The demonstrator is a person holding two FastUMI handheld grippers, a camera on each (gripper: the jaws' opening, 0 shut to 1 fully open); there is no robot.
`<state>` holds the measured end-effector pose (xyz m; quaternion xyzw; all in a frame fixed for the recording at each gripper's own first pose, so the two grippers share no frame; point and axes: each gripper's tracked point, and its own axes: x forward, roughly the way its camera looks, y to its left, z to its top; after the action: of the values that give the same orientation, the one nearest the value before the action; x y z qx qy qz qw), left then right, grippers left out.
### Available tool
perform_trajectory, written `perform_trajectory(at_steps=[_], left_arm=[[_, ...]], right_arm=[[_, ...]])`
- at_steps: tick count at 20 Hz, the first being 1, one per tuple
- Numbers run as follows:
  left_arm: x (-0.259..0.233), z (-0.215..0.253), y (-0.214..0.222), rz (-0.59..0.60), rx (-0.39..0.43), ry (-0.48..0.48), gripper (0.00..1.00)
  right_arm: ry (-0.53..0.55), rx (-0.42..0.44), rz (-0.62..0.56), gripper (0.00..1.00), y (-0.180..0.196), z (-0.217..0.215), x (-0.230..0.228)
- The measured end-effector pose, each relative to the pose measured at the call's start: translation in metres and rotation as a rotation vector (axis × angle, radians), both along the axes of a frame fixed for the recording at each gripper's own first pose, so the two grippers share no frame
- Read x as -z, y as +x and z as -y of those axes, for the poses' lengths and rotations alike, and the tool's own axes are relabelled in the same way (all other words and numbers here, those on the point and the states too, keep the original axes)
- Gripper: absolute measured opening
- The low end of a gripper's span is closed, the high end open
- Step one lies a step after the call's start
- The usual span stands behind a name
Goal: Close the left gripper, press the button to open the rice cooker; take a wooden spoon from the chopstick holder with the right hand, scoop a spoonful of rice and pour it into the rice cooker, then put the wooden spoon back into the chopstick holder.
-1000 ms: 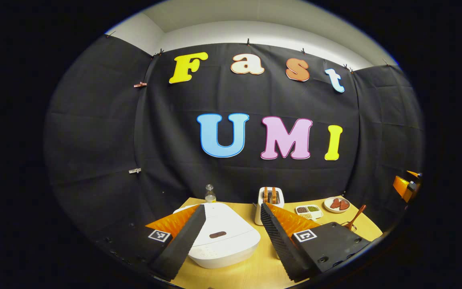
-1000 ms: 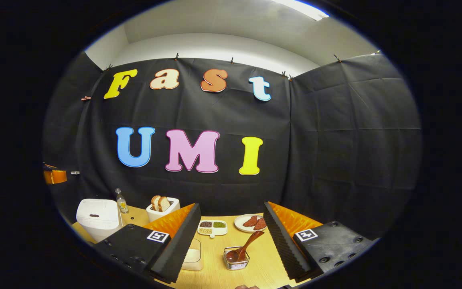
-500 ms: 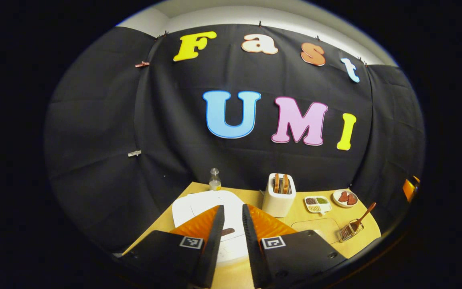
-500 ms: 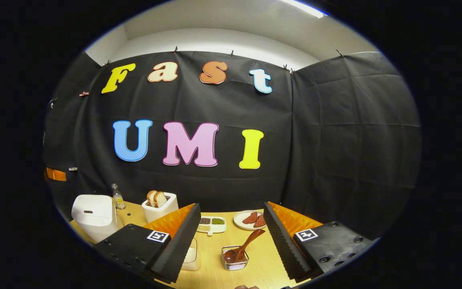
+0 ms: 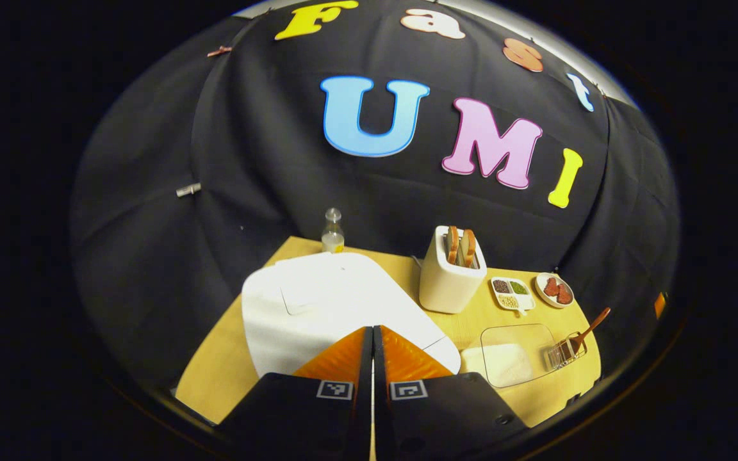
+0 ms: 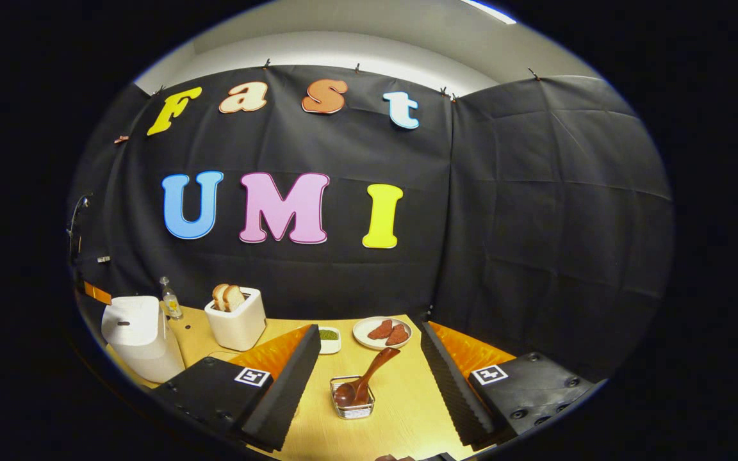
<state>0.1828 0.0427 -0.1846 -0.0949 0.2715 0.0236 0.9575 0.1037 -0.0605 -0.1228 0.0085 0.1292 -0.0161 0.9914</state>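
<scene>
The white rice cooker (image 5: 318, 301) sits with its lid down, right under my left gripper (image 5: 372, 329). That gripper is shut with nothing between its fingers, and its tips hang over the lid's front, hiding the button. In the right gripper view the cooker (image 6: 135, 333) stands at the far left. A wooden spoon (image 6: 369, 376) leans in the wire chopstick holder (image 6: 352, 403), just ahead of my right gripper (image 6: 369, 328), which is open and holds nothing. The holder (image 5: 565, 352), the spoon (image 5: 592, 322) and a clear box of rice (image 5: 508, 356) lie to the right in the left gripper view.
On the wooden table (image 6: 407, 410) stand a white toaster (image 5: 451, 282) with bread, a small bottle (image 5: 332, 229), a divided dish (image 5: 511, 291) of grains and a plate (image 6: 382, 331) of reddish pieces. The black cloth wall rises close behind the table.
My left gripper went from open to shut and dropped forward over the rice cooker's lid. My right gripper stayed open and drifted closer to the holder with the spoon.
</scene>
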Motion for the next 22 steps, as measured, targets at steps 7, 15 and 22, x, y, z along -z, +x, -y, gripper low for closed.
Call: perform_trajectory(at_steps=[7,15,22], left_arm=[[0.045,0.002,0.01,-0.09,0.014,-0.028,0.07],[0.053,0.001,0.007,-0.09,-0.026,0.009,0.08],[-0.023,-0.001,0.013,0.134,-0.092,0.208,0.08]], right_arm=[[0.039,0.049,-0.097,0.98,-0.013,0.017,0.03],[0.037,-0.001,-0.116,0.98,-0.015,0.007,0.04],[0.07,-0.058,-0.152,0.98,-0.02,0.001,0.057]])
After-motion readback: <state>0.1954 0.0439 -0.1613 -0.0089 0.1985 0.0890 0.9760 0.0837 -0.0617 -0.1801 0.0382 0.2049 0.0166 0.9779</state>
